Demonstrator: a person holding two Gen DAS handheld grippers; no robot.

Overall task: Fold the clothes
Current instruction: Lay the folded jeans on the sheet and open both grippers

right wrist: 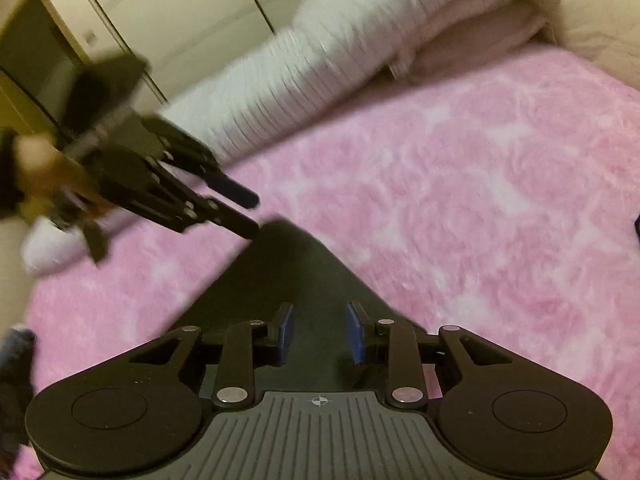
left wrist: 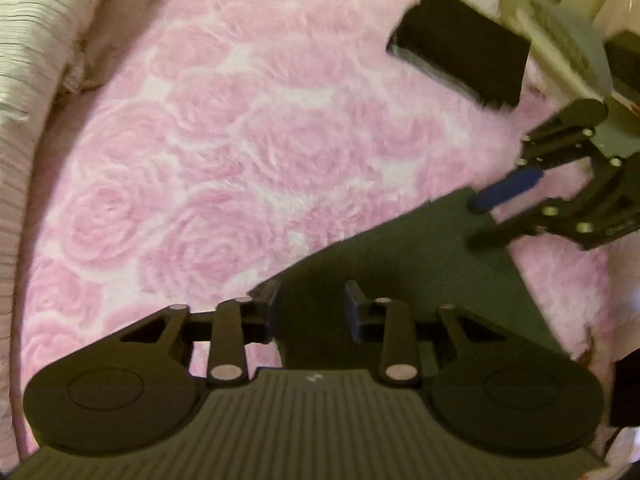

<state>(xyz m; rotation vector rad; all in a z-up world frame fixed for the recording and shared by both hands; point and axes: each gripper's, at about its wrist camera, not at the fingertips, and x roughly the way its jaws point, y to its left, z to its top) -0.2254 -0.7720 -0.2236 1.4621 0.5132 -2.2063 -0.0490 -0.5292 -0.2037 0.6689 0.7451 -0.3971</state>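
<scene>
**Two grippers over one dark garment — a missed or lopsided pick is the risk**

Left wrist view: the left gripper (left wrist: 312, 316) points steeply down at a dark green garment (left wrist: 400, 264) lying flat on the pink rose-patterned blanket (left wrist: 220, 140). Its blue pads (left wrist: 354, 312) stand a narrow gap apart with nothing pinched between them; the left-hand finger sits about at the cloth's edge, the other over the cloth. The right gripper (left wrist: 486, 220) comes in from the right side of this view, its jaws also slightly parted over the far part of the garment, and whether its lower finger touches the cloth cannot be told through the blur. A black boxy object (left wrist: 460, 48) rests further up the blanket, well apart from the garment.

A likely fault here is that the narrow gap straddles too little fabric, so the pads would close on the fluffy blanket pile as well as the cloth, or slip off the edge altogether.

Right wrist view: the right gripper (right wrist: 320, 334) looks along a corner of the garment (right wrist: 288, 280), jaws narrowly parted, empty, cloth beneath them. The left gripper (right wrist: 248, 212), held by a hand (right wrist: 36, 160), hovers near the corner's tip. White bedding (right wrist: 340, 48) is rolled up beyond the blanket.

Both tools crowd the same corner — they could collide. If only one catches the cloth, the fold would probably drag skewed and bunch.
</scene>
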